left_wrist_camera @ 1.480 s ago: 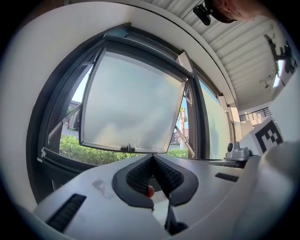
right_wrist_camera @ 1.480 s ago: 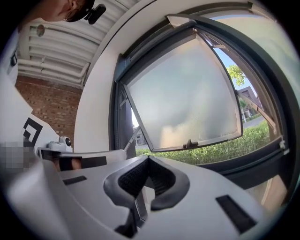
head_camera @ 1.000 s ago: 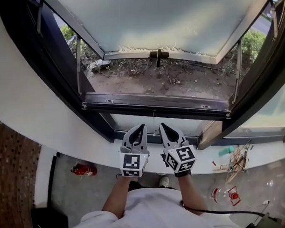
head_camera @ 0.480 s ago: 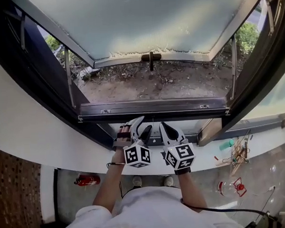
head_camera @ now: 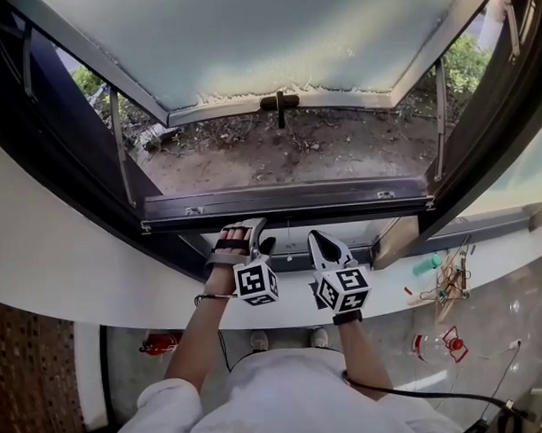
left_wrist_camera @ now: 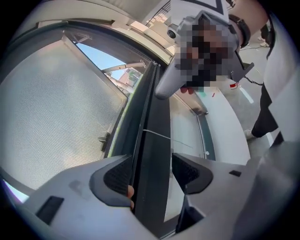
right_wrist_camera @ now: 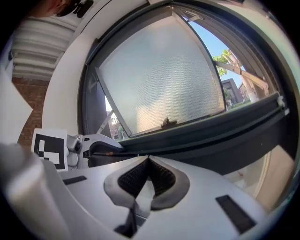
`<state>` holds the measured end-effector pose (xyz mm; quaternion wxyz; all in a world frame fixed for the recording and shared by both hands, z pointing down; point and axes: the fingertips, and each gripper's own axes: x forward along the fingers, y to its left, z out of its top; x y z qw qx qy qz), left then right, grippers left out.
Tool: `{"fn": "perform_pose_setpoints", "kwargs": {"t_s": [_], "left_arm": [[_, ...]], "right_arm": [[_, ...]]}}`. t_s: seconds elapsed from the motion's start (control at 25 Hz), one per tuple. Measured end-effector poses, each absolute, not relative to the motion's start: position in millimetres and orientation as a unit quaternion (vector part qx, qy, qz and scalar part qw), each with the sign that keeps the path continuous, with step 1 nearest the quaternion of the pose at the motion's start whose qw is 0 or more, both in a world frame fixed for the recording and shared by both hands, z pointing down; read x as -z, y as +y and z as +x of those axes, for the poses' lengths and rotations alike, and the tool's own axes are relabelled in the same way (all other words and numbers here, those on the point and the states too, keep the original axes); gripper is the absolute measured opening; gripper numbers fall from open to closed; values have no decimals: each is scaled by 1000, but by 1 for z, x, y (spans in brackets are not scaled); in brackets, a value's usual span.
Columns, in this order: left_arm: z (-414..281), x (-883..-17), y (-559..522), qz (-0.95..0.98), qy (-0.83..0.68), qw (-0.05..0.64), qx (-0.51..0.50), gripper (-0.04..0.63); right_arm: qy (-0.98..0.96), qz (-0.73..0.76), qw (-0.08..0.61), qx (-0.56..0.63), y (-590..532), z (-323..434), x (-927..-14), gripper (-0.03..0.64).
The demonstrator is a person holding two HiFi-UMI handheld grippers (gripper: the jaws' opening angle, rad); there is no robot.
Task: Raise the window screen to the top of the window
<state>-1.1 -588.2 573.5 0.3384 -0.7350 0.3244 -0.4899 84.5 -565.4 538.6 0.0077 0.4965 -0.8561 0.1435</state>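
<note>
Half-hidden under hand, left gripper, just opening, straddles screen bar; right gripper closed, empty.

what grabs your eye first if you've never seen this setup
The frosted window pane, swung outward over bare dirt, fills the top of the head view. Below it a dark bar runs across the opening; the left gripper has just been opening its jaws, which straddle that bar, while the right gripper beside it is shut and empty.
</note>
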Motion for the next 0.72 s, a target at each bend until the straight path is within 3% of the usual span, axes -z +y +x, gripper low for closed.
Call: {"fn": "perform_pose_setpoints", "kwargs": {"t_s": [0.12, 0.24, 0.36, 0.72], "left_arm": [[-3, -574, -590, -731, 325, 343, 492, 258], [-2, -575, -591, -724, 332, 347, 495, 256], [-3, -576, -591, -710, 333, 356, 509, 255], [-6, -566, -594, -696, 344, 366, 513, 126]], "right_arm": [[-856, 481, -3, -188, -570, 79, -562, 0], [-859, 476, 30, -185, -576, 72, -588, 0], [-871, 453, 51, -183, -580, 60, -609, 83], [-870, 457, 108, -151, -604, 32, -648, 87]]}}
